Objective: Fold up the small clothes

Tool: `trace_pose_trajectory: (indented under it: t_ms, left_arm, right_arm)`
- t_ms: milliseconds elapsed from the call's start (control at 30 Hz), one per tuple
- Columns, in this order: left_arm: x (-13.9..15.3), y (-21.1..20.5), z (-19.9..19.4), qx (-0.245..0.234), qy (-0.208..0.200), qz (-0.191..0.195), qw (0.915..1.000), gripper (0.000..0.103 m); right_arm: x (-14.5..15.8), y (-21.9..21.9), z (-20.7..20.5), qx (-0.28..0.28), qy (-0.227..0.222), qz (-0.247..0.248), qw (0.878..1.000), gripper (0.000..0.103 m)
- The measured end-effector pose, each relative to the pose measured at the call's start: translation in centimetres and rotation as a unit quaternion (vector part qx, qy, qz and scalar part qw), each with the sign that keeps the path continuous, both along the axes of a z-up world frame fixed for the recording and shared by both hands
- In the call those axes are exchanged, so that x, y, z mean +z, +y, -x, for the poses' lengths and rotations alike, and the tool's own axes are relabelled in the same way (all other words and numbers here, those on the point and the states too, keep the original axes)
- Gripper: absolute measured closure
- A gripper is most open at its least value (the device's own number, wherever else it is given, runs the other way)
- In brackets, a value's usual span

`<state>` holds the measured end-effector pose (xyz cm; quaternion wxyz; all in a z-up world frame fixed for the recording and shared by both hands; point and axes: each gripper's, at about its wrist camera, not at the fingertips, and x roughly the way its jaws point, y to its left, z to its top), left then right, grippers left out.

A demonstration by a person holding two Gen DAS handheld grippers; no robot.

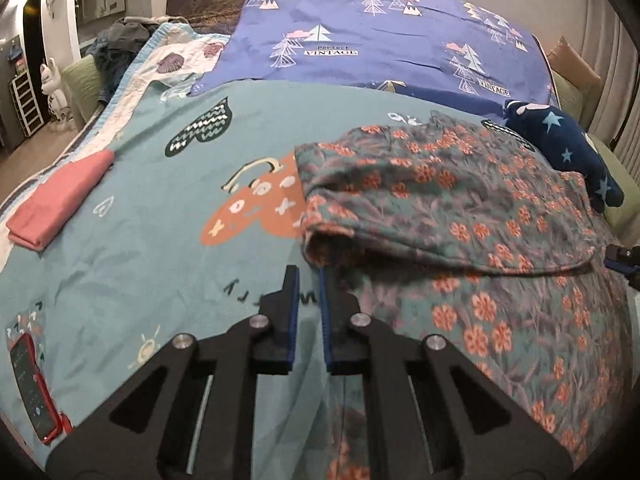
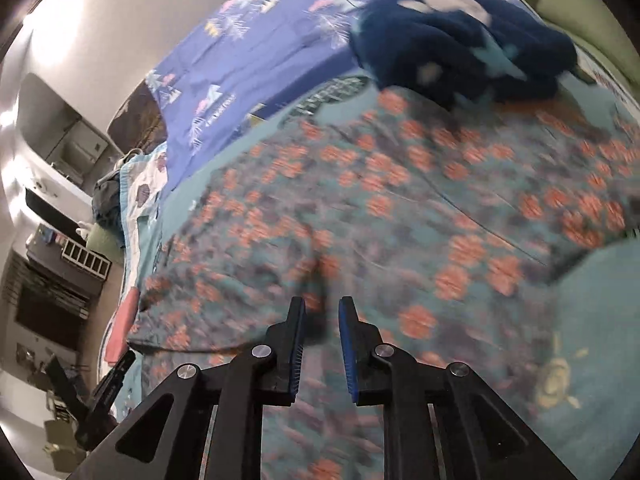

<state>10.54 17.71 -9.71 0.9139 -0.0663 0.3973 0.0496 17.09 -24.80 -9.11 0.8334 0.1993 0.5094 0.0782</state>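
Floral garment: the floral garment [image 1: 460,216] lies spread on the bed's right half, one part doubled back over the rest so a folded edge runs across its middle; in the right wrist view it [image 2: 400,208] is smeared by motion.
Left gripper: the left gripper [image 1: 309,280] sits at the garment's left edge, jaws drawn close with only a thin slit between them; the cloth's edge reaches the right jaw's tip, but whether any fabric is pinched I cannot tell.
Right gripper: the right gripper [image 2: 322,312] points down over the garment, jaws narrowly apart with fabric beneath them; whether they grasp it I cannot tell.
Bed surface: a teal sheet [image 1: 160,208] with heart prints, and a purple blanket [image 1: 380,32] with tree prints beyond it.
Neighbours: a dark blue starred plush [image 1: 568,148] touches the garment's far right corner; a folded pink cloth [image 1: 60,200] lies well apart at the left edge; a red-cased phone [image 1: 34,388] rests near the front left corner.
Open room: bare teal sheet between the pink cloth and the garment.
Room: a pile of clothes [image 1: 120,40] at the far left of the bed, shelves and a wall beyond.
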Motion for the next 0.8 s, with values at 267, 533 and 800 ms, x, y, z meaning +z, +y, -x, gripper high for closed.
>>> trace_pose_trajectory:
  t_ms: [267,533,800]
  left_arm:
    - [3.8,3.4,-0.3,0.014,-0.046,0.077,0.9959,0.052]
    - [1.0,5.6,-10.9,-0.018,0.035,0.139,0.9895,0.051]
    - [-0.5,5.3,-14.1,-0.003,0.041,0.203,0.9783,0.098]
  right_arm:
    - [-0.1,0.1,-2.9,0.063,0.012,-0.052,0.997,0.033]
    - [-3.3,3.2,-8.9,0.130,0.057,-0.078,0.987,0.032]
    - [-2.6,6.0,-8.7,0.160,-0.002,-0.030,0.987,0.100]
